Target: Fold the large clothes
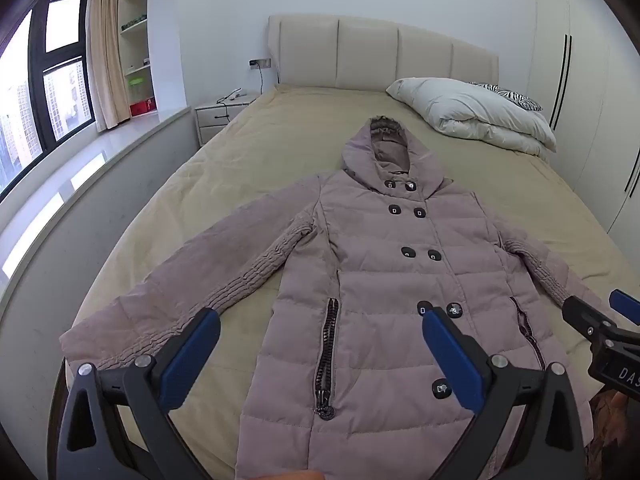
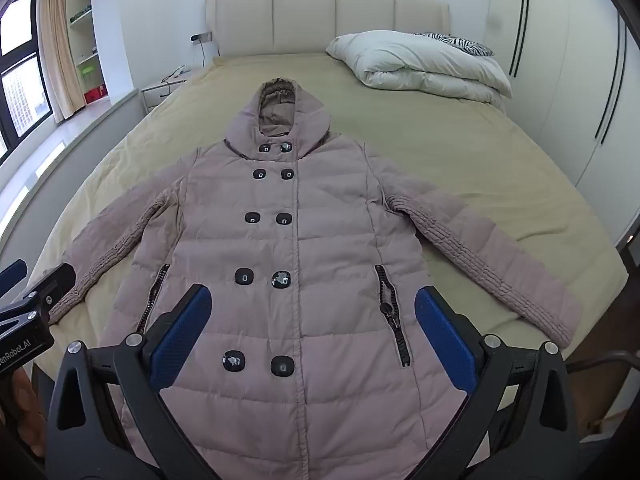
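Observation:
A dusty-pink hooded puffer coat (image 1: pixel 384 280) (image 2: pixel 296 240) lies flat and face up on the bed, buttoned, hood toward the headboard, both sleeves spread out to the sides. My left gripper (image 1: pixel 320 344) hovers open above the coat's lower left part, with nothing between its blue pads. My right gripper (image 2: pixel 312 320) hovers open above the lower front, between the two zip pockets, also holding nothing. Each gripper shows at the edge of the other's view: the right gripper (image 1: pixel 600 320), the left gripper (image 2: pixel 24 300). The coat's hem is cut off at the bottom of both views.
The bed (image 1: pixel 280 132) has a beige cover and a padded headboard (image 2: pixel 320 20). A folded white duvet (image 1: pixel 472 114) and a zebra pillow (image 2: pixel 456 43) sit at its far right. A nightstand (image 1: pixel 218 114), window ledge and shelves stand left; wardrobe doors (image 2: pixel 560 80) stand right.

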